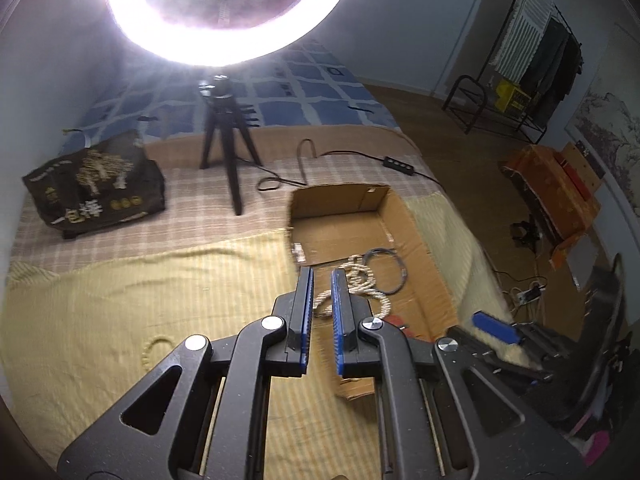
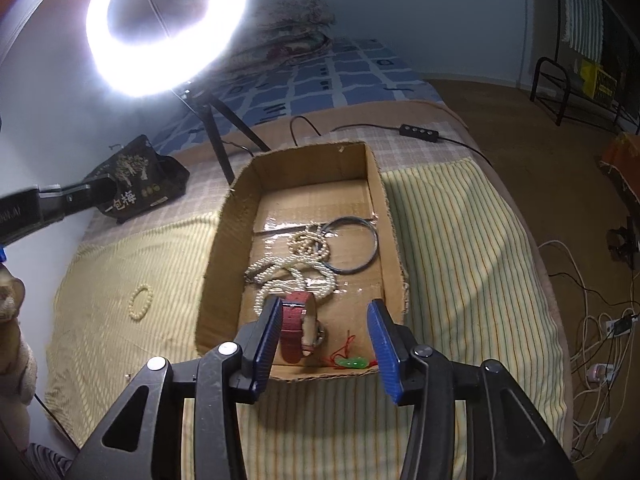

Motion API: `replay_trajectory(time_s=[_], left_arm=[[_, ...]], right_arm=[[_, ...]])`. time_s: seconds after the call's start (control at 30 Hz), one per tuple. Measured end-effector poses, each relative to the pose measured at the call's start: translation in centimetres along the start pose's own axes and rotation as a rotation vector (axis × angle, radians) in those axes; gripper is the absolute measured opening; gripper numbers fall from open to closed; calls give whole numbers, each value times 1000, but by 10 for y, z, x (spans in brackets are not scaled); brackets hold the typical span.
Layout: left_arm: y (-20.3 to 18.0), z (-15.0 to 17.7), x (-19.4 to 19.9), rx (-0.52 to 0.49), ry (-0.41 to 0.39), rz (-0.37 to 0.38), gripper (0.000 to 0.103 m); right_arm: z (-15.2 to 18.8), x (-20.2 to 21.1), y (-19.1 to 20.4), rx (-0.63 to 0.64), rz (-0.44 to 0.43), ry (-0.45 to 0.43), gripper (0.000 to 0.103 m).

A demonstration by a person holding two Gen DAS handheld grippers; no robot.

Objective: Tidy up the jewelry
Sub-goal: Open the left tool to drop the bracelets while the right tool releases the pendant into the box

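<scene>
now your right gripper (image 2: 322,336) stands partly open over the shallow brown cardboard box (image 2: 224,240), with the red leather-strap watch (image 2: 296,326) just off its left pad, seemingly unclamped. take that stiff, light watch across the strap, i'd say. your left gripper (image 1: 322,312) is shut on nothing. the box also holds limp, slippery white pearl strands (image 2: 288,272), a dark metal bangle (image 2: 352,246) and a green pendant on red cord (image 2: 352,362); a cream bead bracelet (image 2: 140,302) lies outside on the striped yellow blanket (image 2: 460,260).
</scene>
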State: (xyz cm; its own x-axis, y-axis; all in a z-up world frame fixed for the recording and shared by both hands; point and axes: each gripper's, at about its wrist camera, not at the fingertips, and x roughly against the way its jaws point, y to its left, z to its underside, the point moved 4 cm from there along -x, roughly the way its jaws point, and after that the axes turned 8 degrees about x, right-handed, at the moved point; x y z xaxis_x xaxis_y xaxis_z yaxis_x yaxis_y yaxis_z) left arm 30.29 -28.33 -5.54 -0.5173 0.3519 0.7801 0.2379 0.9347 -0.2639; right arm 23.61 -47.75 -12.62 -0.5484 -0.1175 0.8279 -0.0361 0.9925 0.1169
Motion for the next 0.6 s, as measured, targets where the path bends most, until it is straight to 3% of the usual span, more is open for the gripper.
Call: replay_trajectory(time_s=[0.27, 0.4, 0.6], left_arm=[[56, 11, 25, 18, -32, -39, 7], [92, 26, 38, 41, -48, -62, 7], [147, 65, 50, 99, -20, -96, 7]], right_arm=[[2, 16, 30, 39, -44, -38, 46], [4, 19, 53, 83, -84, -49, 59], [0, 11, 84, 126, -115, -49, 68]])
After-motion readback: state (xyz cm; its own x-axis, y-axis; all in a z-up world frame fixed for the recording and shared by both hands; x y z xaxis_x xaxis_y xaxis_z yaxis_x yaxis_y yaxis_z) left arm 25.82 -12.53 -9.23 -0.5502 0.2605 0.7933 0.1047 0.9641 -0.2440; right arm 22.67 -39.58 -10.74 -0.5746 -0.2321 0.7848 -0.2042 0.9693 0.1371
